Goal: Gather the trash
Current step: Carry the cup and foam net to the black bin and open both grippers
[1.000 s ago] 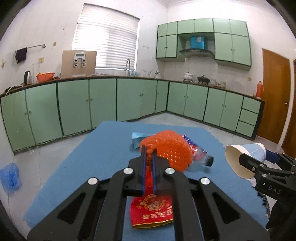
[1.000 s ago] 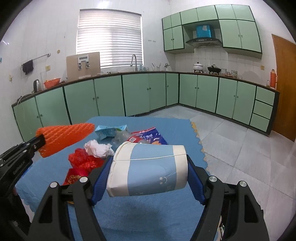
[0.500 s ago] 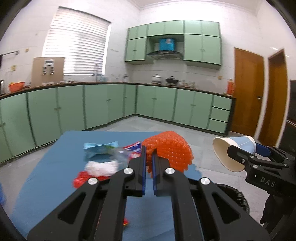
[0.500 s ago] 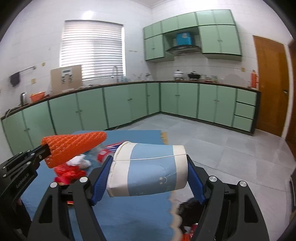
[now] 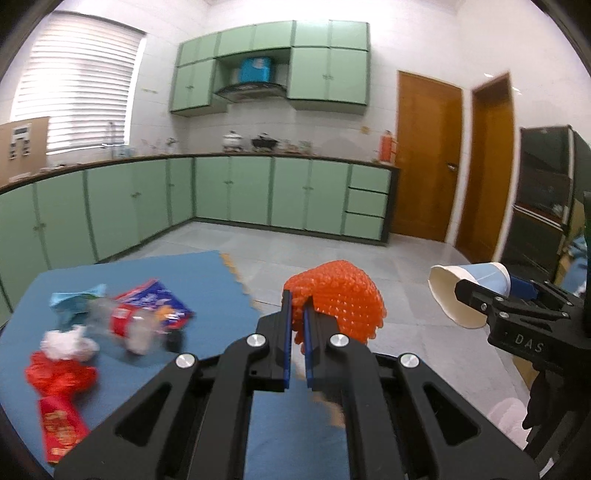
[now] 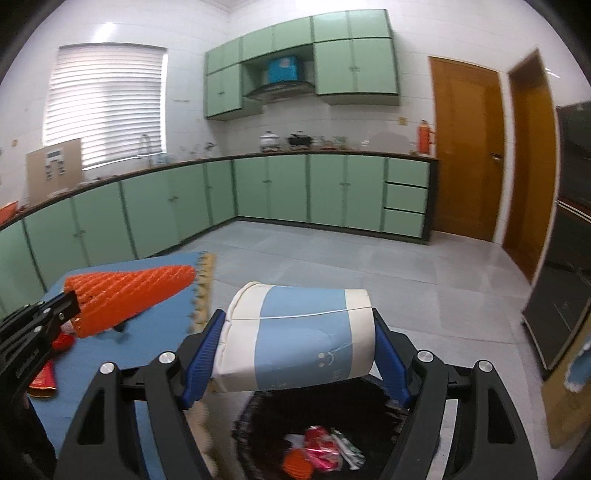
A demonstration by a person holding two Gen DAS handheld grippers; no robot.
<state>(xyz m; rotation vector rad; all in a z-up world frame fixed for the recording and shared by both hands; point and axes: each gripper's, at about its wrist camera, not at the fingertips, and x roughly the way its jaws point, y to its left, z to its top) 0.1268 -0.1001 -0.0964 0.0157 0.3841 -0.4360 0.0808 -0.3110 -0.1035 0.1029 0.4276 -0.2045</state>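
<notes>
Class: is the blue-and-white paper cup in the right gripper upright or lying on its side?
On its side: the blue-and-white paper cup lies crosswise between the right gripper's pads.

Two tool-mounted fisheyes, side by side, facing the green cabinets (image 5: 288,195)

Both views are bright and evenly lit, with daylight glowing through the slatted window blind (image 5: 74,88) and a soft glare patch on the white wall tiles (image 6: 105,29). The fisheye lens bends the cabinets (image 6: 325,192) and doors (image 5: 428,155) and leaves black corners. Motion blur smears the trash on the blue mat (image 5: 207,273) and the bin's contents (image 6: 321,454).
</notes>
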